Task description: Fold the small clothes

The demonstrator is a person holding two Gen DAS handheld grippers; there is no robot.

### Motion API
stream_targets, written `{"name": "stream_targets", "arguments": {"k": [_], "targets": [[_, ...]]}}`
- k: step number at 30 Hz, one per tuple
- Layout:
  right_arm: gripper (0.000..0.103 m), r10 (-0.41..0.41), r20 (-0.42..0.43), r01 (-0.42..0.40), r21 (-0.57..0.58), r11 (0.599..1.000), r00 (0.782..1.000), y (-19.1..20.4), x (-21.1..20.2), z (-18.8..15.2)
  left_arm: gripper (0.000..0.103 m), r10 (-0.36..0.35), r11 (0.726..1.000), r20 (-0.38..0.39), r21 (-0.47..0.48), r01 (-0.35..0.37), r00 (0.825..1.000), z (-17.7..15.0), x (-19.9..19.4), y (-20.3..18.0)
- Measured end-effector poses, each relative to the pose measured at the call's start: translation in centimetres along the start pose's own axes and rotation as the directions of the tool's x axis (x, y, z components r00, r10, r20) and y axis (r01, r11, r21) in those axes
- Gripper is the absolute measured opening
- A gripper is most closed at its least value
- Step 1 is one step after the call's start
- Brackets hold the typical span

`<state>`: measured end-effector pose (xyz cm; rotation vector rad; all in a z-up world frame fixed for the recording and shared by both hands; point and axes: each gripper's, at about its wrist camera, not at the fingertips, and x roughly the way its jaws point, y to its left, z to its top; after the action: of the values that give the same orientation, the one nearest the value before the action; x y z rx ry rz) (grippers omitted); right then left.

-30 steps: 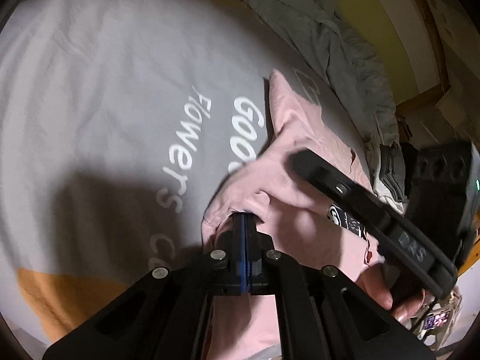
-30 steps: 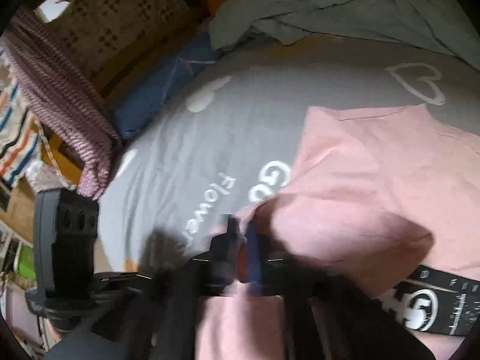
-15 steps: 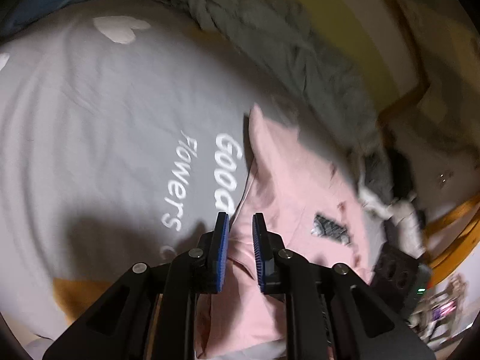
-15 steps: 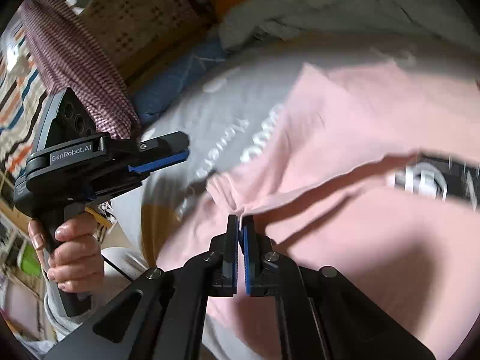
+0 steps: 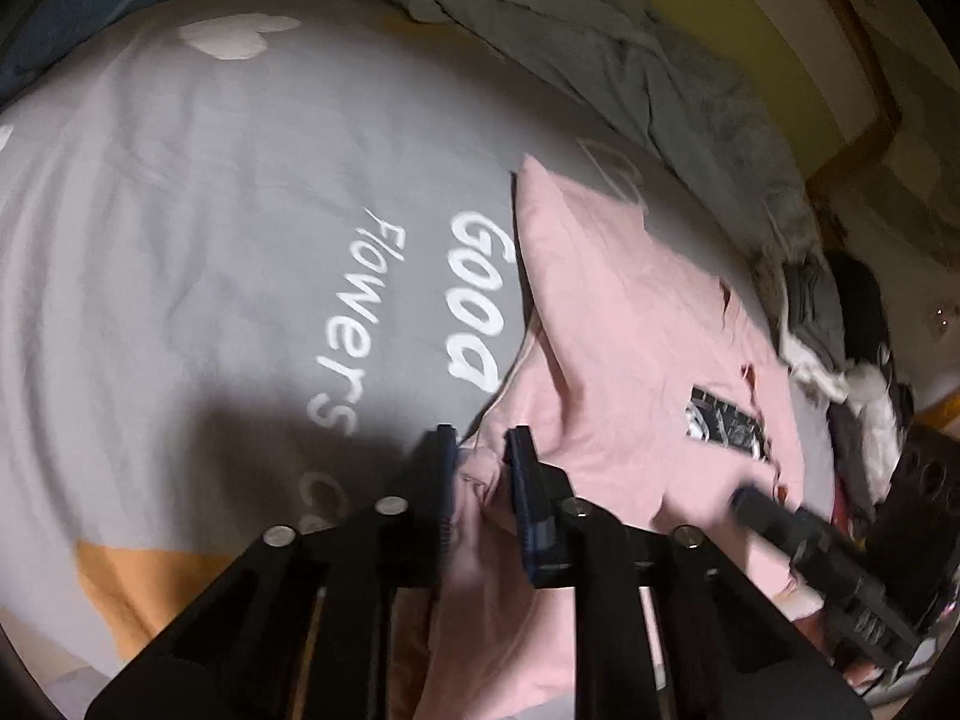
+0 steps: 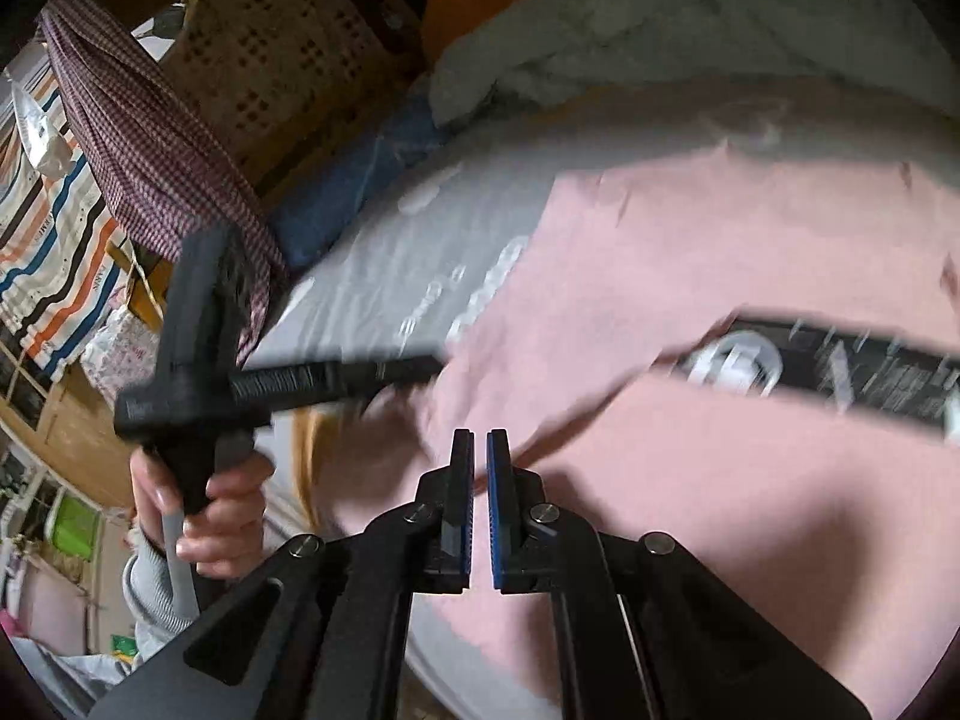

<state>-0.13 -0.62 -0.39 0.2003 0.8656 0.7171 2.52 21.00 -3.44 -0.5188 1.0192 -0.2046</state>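
A pink T-shirt (image 5: 624, 324) with a black printed patch (image 5: 726, 423) lies on a grey bedsheet (image 5: 210, 240) printed "Good Flowers". My left gripper (image 5: 483, 450) is open, its blue pads straddling a bunched fold of pink cloth at the shirt's near left edge. My right gripper (image 6: 480, 450) hovers over the shirt (image 6: 720, 252) with its pads a narrow gap apart and nothing clearly between them. It also shows at the lower right of the left wrist view (image 5: 828, 558). The left gripper appears at the left of the right wrist view (image 6: 438, 366).
A crumpled grey blanket (image 5: 600, 30) lies along the bed's far side. A heap of dark and white clothes (image 5: 840, 348) sits at the right. A checked cloth (image 6: 150, 144) hangs over a wicker basket (image 6: 270, 54). A blue pillow (image 6: 360, 180) lies at the bed's edge.
My left gripper let go of the pink cloth, opened, and now straddles a fold at the shirt's edge. My right gripper's pads have parted slightly and the shirt lies flatter.
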Motion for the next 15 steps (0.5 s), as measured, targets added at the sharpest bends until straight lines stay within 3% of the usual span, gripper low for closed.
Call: {"name": "stream_targets", "arguments": {"k": [3, 5, 6, 12, 15], "targets": [[0.011, -0.056, 0.018, 0.057, -0.026, 0.998, 0.998, 0.0, 0.1, 3.6, 0.011, 0.030, 0.999, 0.037, -0.018, -0.029, 0.999, 0.2, -0.8, 0.5], [0.035, -0.091, 0.010, 0.091, -0.047, 0.995, 0.996, 0.3, 1.3, 6.6, 0.010, 0.098, 0.995, 0.045, -0.015, -0.098, 0.994, 0.2, -0.6, 0.7], [0.038, -0.128, -0.003, 0.128, -0.054, 0.990, 0.992, 0.6, 2.2, 8.1, 0.010, 0.119, 0.993, 0.041, -0.014, -0.118, 0.992, 0.2, -0.4, 0.8], [0.039, -0.224, -0.157, 0.224, -0.022, 0.974, 0.962, -0.4, 11.7, 16.0, 0.010, 0.121, 0.993, 0.024, -0.011, -0.120, 0.992, 0.2, -0.2, 1.1], [0.039, -0.296, -0.235, 0.282, -0.094, 0.955, 0.926, -1.2, 16.6, 17.3, 0.010, 0.115, 0.993, 0.020, -0.007, -0.115, 0.993, 0.1, -0.4, 1.5]]}}
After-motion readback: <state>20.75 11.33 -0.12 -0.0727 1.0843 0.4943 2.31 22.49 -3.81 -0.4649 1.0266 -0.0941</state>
